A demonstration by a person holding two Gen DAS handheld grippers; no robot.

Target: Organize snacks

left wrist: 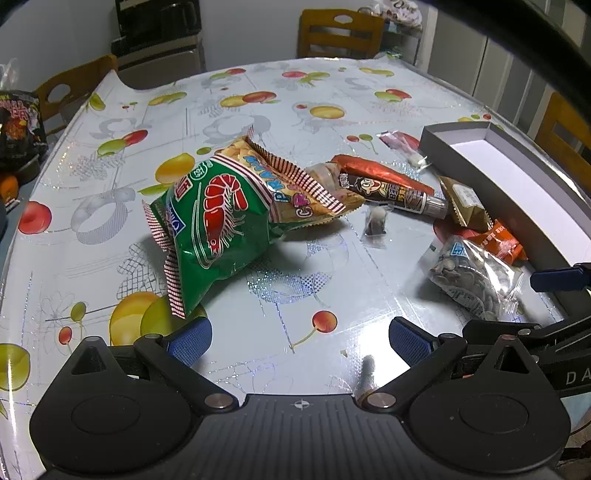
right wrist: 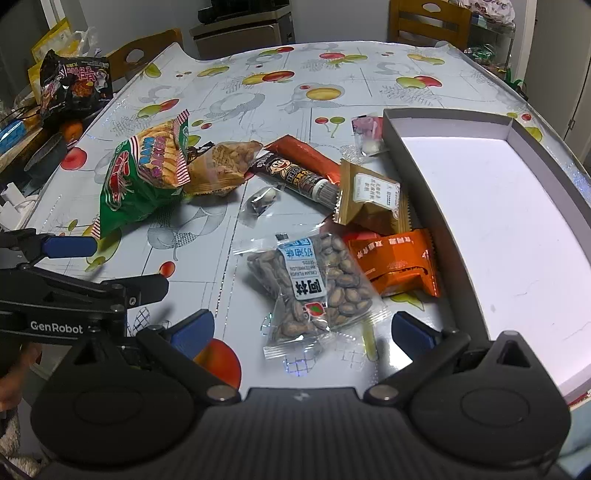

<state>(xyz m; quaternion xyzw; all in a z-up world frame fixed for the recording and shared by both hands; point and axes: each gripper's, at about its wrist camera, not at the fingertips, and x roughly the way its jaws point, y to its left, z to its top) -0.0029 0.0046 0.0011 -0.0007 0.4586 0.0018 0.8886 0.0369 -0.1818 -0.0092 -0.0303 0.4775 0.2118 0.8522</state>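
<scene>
A green prawn-cracker bag (left wrist: 218,225) lies just ahead of my open, empty left gripper (left wrist: 299,341); it also shows in the right wrist view (right wrist: 144,173). A clear watermelon-seed pack (right wrist: 310,284) lies between the fingers of my open, empty right gripper (right wrist: 303,332) on the table. Beside it lie an orange packet (right wrist: 397,262), a tan packet (right wrist: 369,199), a brown-and-red stick snack (right wrist: 299,170), a small wrapped candy (right wrist: 262,199) and a pink candy pack (right wrist: 365,129). The empty grey box (right wrist: 498,206) with a white inside sits to the right.
The table has a fruit-print cloth (left wrist: 258,110). A black noodle pack (right wrist: 75,85) and clutter sit off the left edge. Wooden chairs (left wrist: 340,33) stand around the table. My left gripper also shows in the right wrist view (right wrist: 70,246).
</scene>
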